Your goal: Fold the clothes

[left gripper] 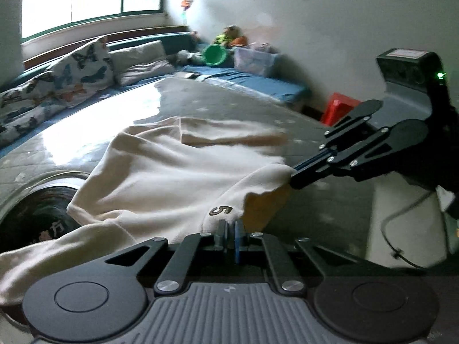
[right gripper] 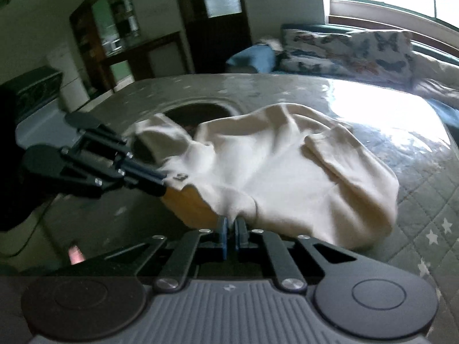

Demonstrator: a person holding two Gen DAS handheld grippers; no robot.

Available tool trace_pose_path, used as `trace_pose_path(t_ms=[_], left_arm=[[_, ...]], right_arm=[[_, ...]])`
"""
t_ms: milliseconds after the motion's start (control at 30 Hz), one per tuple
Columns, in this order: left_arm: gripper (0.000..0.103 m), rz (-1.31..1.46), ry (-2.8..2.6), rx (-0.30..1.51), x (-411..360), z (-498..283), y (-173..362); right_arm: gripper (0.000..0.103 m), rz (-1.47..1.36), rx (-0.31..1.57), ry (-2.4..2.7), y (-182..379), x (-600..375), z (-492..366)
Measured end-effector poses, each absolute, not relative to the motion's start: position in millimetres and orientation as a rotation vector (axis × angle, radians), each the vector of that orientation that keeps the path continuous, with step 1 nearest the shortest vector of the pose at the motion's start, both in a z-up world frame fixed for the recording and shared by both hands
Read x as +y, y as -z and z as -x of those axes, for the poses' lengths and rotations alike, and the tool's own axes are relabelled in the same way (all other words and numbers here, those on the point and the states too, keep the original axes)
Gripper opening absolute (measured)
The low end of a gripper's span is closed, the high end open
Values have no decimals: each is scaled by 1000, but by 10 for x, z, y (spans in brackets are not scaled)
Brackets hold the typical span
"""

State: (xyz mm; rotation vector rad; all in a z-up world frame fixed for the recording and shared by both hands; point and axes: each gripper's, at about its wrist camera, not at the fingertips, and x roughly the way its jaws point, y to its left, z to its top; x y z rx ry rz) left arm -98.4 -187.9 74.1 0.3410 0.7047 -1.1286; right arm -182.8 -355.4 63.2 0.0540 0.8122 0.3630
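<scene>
Because both pinches sit on the very edge of the cloth, the likeliest failure is fabric sliding out of a grip. In the left wrist view, the left gripper (left gripper: pixel 229 228) has its black jaws closed on the near hem of the cream-coloured cotton garment (left gripper: pixel 172 177), right under a small embroidered dark numeral (left gripper: pixel 220 211); the right gripper (left gripper: pixel 292 175) comes in from the right with its jaws shut on a neighbouring fold of the same hem. Between the two holds the hem rises off the grey quilted star-patterned table cover (left gripper: pixel 229 100), showing a yellowish lining, while the rest lies spread on the cover and one sleeve trails off toward the near left. That loose sleeve could drag or bunch under the body if the hem is carried forward quickly. In the right wrist view, the right gripper (right gripper: pixel 231 226) is clamped on a thin bunched tuck of the garment (right gripper: pixel 287 177), and the left gripper (right gripper: pixel 164 182) bites just beside the numeral patch. A folded sleeve rests on top of the body, which a jerk could throw open. Pulling the hands apart unevenly would skew the fold line.
</scene>
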Motion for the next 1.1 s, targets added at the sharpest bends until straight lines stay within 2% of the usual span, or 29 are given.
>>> trace_pose_path(t_ms=[167, 200, 333, 433, 500, 600, 733, 833, 933, 1067, 1100], left_arm=[[5, -361, 1183, 775, -1764, 1130, -680], [8, -367, 1190, 783, -1761, 1128, -650], [11, -323, 1187, 808, -1740, 995, -637], [20, -304, 1165, 758, -1725, 912, -743], [24, -293, 1131, 716, -1731, 844, -818], [29, -254, 1037, 685, -1777, 598, -854], [42, -202, 886, 701, -1831, 212, -786], [45, -168, 800, 732, -1865, -55, -693], [48, -156, 745, 756, -1901, -243, -619], [50, -163, 700, 770, -1908, -351, -517], [51, -170, 684, 770, -1894, -356, -500]], right_arm=[[6, -39, 898, -419, -641, -3507, 2026], [8, -46, 915, -431, -627, -3516, 2032], [10, -45, 886, -415, -728, -3589, 1978], [18, 6, 810, -332, -814, -3650, 1828], [31, 60, 771, -255, -788, -3676, 1663], [34, 133, 759, -187, -630, -3670, 1382], [37, 189, 783, -166, -391, -3592, 1089], [39, 253, 784, -131, -225, -3518, 1019], [32, 310, 795, -74, -75, -3491, 959], [4, 291, 769, -14, -62, -3582, 1009], [4, 278, 754, 6, -103, -3629, 1044]])
